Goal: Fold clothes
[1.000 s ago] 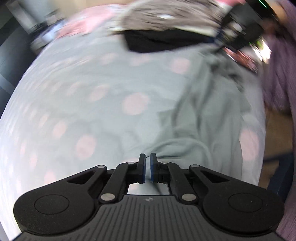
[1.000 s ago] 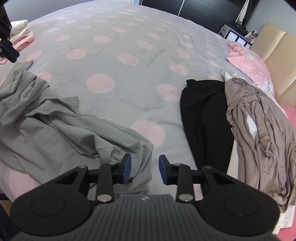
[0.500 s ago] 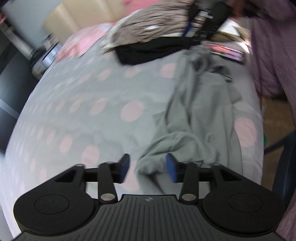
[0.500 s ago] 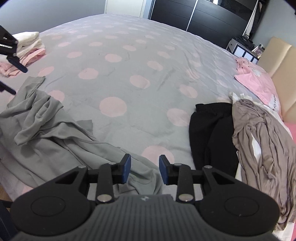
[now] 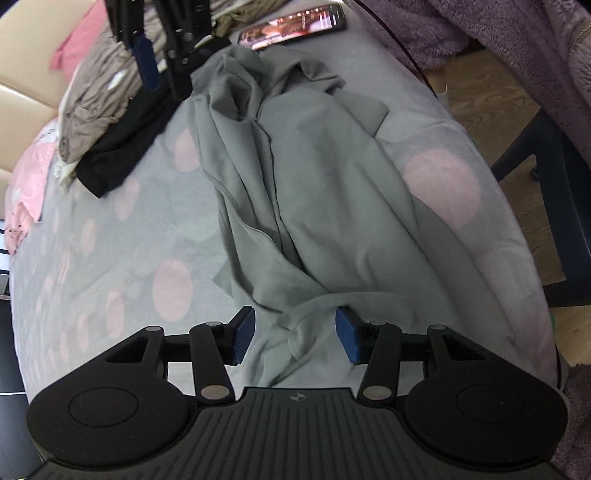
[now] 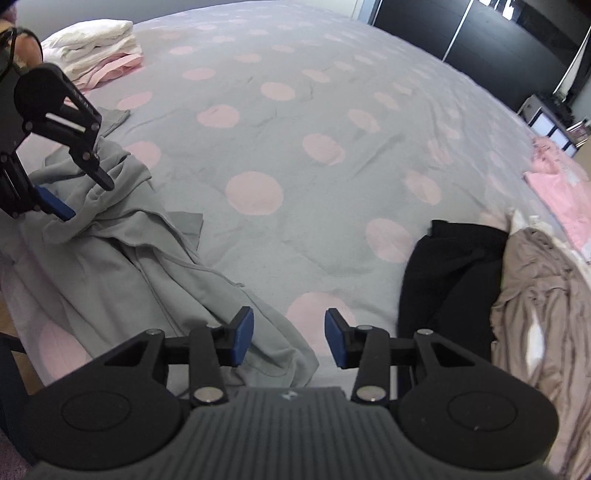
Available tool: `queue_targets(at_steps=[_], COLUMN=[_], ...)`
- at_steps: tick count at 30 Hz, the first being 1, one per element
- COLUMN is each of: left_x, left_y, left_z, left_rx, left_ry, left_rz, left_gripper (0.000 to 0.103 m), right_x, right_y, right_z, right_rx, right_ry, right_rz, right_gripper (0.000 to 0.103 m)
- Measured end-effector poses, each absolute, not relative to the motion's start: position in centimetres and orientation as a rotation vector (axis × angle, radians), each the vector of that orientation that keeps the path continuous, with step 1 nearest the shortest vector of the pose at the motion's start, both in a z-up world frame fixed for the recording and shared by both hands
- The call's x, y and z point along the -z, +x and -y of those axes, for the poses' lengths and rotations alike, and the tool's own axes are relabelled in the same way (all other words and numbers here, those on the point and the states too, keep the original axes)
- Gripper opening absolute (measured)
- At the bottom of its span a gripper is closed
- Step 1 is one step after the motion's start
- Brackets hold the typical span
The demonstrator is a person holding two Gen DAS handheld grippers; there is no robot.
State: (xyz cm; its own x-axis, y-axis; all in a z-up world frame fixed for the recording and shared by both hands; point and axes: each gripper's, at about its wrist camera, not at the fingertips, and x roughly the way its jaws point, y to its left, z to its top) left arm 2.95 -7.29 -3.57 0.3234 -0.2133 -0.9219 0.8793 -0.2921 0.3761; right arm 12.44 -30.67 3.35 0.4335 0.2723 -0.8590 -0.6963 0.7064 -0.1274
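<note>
A crumpled grey garment (image 5: 317, 192) lies along the near edge of the bed; in the right wrist view the grey garment (image 6: 122, 266) runs from the left to the lower centre. My left gripper (image 5: 295, 338) points steeply down over one end of it, open, with a raised fold of cloth between the pads but not pinched. My right gripper (image 6: 289, 341) hovers over the other end with its jaws opening, and the garment's corner lies beneath its left pad. Each gripper shows in the other's view: the left gripper (image 6: 83, 195) and the right gripper (image 5: 162, 62).
The bed cover (image 6: 332, 110) is grey with pink dots. A black garment (image 6: 454, 273), a taupe one (image 6: 546, 317) and a pink one (image 6: 554, 184) lie at the right. A folded stack (image 6: 99, 48) sits far left. A phone (image 5: 295, 26) lies on the bed, by a purple fleece sleeve (image 5: 498, 33).
My left gripper went from shut to open, rolled, and sank toward the grey garment's end. My right gripper's jaws widened and it shifted along the garment's other end.
</note>
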Motion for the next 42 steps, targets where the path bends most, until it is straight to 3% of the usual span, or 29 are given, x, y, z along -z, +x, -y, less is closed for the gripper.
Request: queue_targets(at_steps=[4,8,13,20,24,26,28,30,33,40,42], left_x=[4.1,4.3,5.0,5.1,3.5,2.1,0.6,-1.0,-3.4,-7.0,-6.9], left_y=[3.9,4.7,5.3,5.6,6.0,6.4,6.9,7.5,8.2,8.9,8.6], left_z=[7.4,7.1,7.4,8.0,6.6,5.5,4.0,2.2,-0.9,-9.3,-10.7], left_rx=[1.264,1.313,1.367,1.35,1.258,1.197,1.121,1.032,0.861,0.514,0.476], left_ry=[1.468,1.455,1.462,1.45,1.339,1.244,1.135,1.024,0.839,0.426,0.398], left_rz=[-0.678,-0.7,-0.723,-0.824,-0.851,-0.871,-0.886,-0.896,-0.905,-0.932,-0.944], left_gripper=[0.046,0.046,0.045,0.015,0.012,0.012,0.011,0.011,0.01,0.009,0.009], right_x=[-1.5,0.2,0.5,0.1,0.0,0.1,0.0,-0.2,-0.8,-3.4,-3.7], right_y=[14.6,16.3,15.9,15.3,14.9,14.7,14.4,14.0,13.4,10.8,10.1], right_z=[30.8,31.1,31.0,31.6,32.4,32.6,32.7,32.6,32.4,32.6,32.6], right_rx=[-0.709,-0.739,-0.767,-0.766,-0.764,-0.762,-0.756,-0.75,-0.749,-0.853,-0.86], right_ry=[-0.462,-0.382,-0.385,-0.384,-0.353,-0.338,-0.336,-0.342,-0.346,-0.268,-0.252], right_rz=[-1.014,-1.121,-1.162,-1.156,-1.147,-1.142,-1.131,-1.115,-1.085,-1.039,-1.028], right_gripper=[0.047,0.057,0.057,0.057,0.056,0.054,0.041,0.022,0.014,0.016,0.029])
